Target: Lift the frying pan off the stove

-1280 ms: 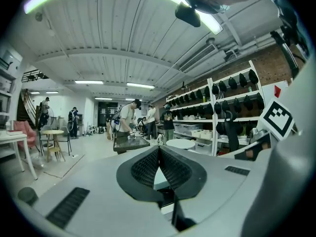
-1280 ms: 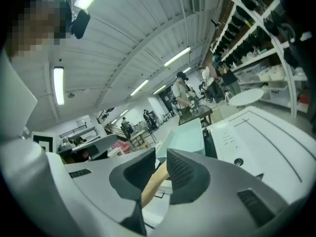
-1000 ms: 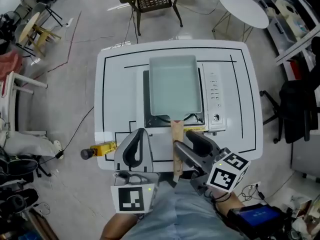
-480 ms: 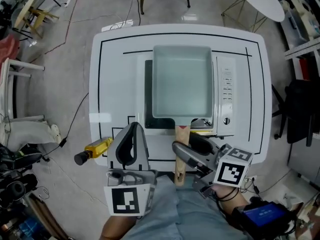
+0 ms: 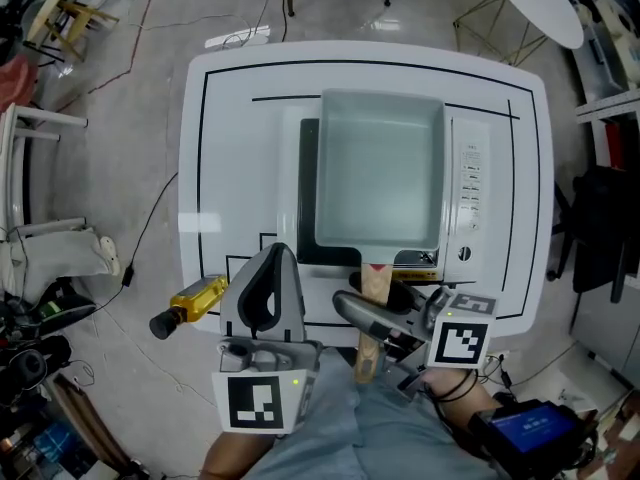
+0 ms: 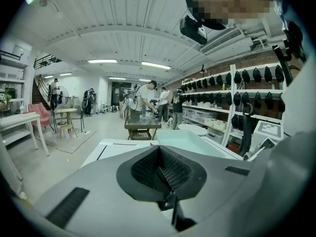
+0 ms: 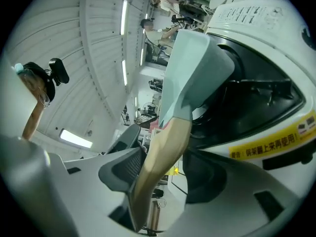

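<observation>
A pale green rectangular frying pan (image 5: 380,178) is over the white stove (image 5: 470,183) on the white table (image 5: 230,148). Its wooden handle (image 5: 377,280) points toward me. My right gripper (image 5: 375,315) is shut on that handle. In the right gripper view the handle (image 7: 165,157) runs between the jaws. There the pan (image 7: 190,68) looks tilted and raised off the black burner (image 7: 252,98). My left gripper (image 5: 262,298) hangs over the table's front edge, left of the handle, shut and holding nothing. In the left gripper view its pads (image 6: 165,174) meet, with the pan (image 6: 190,141) beyond.
A yellow object with a black end (image 5: 190,303) sticks out at the table's front left edge. A round white table (image 5: 535,3) and a dark chair (image 5: 600,228) stand to the right. Cables (image 5: 150,228) run across the floor on the left.
The pan has grown larger in the head view and sits further right. The right gripper stays on the handle and has moved forward with it. The left gripper has barely moved.
</observation>
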Action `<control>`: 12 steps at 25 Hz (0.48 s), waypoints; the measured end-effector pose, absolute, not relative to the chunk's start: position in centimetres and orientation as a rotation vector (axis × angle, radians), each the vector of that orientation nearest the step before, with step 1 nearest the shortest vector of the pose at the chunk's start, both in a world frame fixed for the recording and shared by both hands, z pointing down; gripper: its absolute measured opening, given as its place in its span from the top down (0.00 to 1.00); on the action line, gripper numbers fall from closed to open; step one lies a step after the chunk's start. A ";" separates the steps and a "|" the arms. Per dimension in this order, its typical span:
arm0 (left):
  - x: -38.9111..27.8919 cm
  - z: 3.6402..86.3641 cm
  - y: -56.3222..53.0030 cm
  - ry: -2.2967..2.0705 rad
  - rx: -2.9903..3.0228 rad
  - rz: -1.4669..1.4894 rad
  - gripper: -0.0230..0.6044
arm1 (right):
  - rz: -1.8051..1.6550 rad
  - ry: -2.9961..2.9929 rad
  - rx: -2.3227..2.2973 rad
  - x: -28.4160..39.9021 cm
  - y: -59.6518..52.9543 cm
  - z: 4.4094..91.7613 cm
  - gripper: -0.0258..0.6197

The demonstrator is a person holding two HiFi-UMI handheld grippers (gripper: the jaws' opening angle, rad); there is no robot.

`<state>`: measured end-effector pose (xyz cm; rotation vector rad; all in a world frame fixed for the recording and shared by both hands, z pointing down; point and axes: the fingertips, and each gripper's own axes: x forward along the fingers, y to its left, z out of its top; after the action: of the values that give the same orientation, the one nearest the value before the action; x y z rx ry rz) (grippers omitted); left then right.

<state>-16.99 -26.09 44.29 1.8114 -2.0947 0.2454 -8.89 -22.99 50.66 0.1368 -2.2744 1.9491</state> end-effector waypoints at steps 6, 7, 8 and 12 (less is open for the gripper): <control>-18.0 44.3 -26.3 -2.113 1.807 0.225 0.94 | 1.982 -2.246 0.150 -9.4 -23.1 51.2 0.59; -18.1 44.0 -26.5 -2.124 1.824 0.214 0.94 | 1.986 -2.245 0.145 -9.5 -23.2 51.1 0.59; -18.1 44.0 -26.6 -2.126 1.828 0.209 0.94 | 1.987 -2.246 0.141 -9.6 -23.2 51.1 0.59; -18.0 44.8 -26.3 -2.088 1.796 0.228 0.94 | 1.991 -2.247 0.124 -9.9 -23.3 51.0 0.59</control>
<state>-18.00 -26.32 44.75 1.7955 -2.0885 0.2284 -9.86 -23.28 51.01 0.1235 -2.2467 1.9909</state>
